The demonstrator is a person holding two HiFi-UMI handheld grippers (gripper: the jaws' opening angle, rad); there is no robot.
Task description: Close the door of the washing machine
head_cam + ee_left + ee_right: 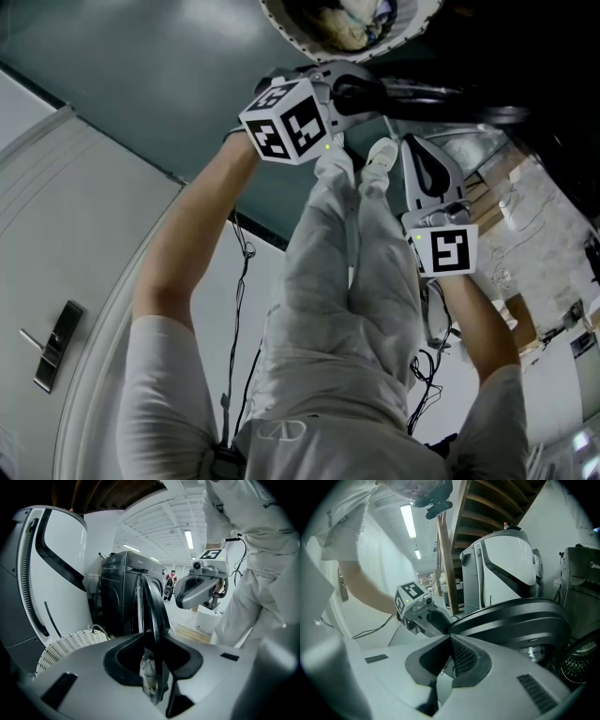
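The door (151, 603) sits in the left claw (153, 670); basket (70, 645) to its left; washing machine (118, 595) behind

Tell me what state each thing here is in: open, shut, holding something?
washing machine door, open, seen edge-on.
left gripper, closed on the door's edge.
right gripper, shut, empty.
basket, upright beside the machine.

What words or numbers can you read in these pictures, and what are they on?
No word or number reads clearly anywhere.
Left marker cube and right marker cube: black-and-white square patterns only, no letters.
Emblem on the person's clothing: a symbol, no readable letters.
Print on the sleeve: too small to read.
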